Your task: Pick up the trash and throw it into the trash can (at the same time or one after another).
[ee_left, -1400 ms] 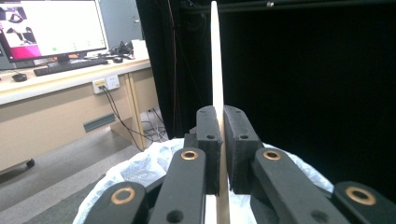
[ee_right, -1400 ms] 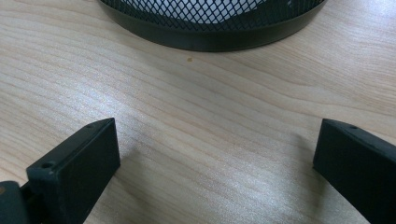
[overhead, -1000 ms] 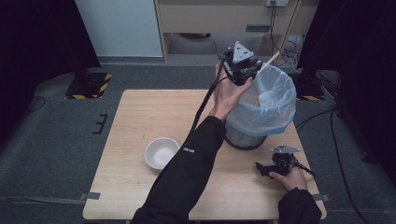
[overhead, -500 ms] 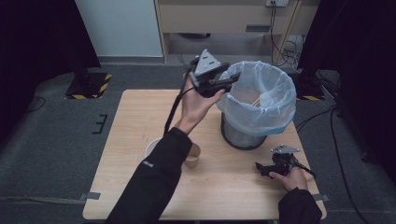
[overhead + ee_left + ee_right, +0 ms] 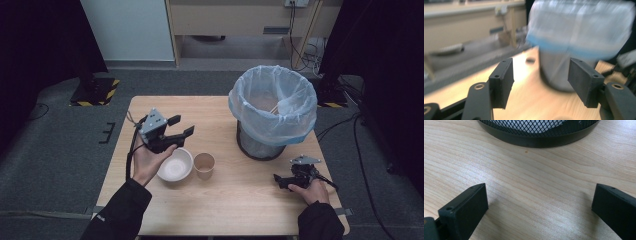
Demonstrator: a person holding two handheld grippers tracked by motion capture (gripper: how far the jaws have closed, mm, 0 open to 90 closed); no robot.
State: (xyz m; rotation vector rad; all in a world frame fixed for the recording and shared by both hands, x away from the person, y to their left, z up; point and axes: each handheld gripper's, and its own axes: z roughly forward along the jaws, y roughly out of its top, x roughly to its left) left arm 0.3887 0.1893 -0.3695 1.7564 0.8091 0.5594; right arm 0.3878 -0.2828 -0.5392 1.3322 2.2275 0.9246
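Observation:
A black mesh bin lined with a pale blue bag (image 5: pixel 272 107) stands at the table's back right, and a thin wooden stick (image 5: pixel 274 107) lies inside it. My left gripper (image 5: pixel 182 125) hovers over the table's left half, just above and left of a white bowl (image 5: pixel 175 165). Its jaws have just been opening and nothing is between them. In the left gripper view the open left gripper (image 5: pixel 543 82) looks toward the blurred bin (image 5: pixel 579 37). My right gripper (image 5: pixel 278 182) rests on the table at the front right. In its own view the right gripper (image 5: pixel 539 212) is open over bare wood before the bin's base (image 5: pixel 539 130).
A brown paper cup (image 5: pixel 204 165) stands upright right beside the bowl. The wooden table (image 5: pixel 235 210) has bare room along its front and back left. Dark carpet surrounds it, with cables on the floor at the right.
My left hand has swung from over the bin down and left to above the bowl, and its jaws have opened. The right gripper has stayed put.

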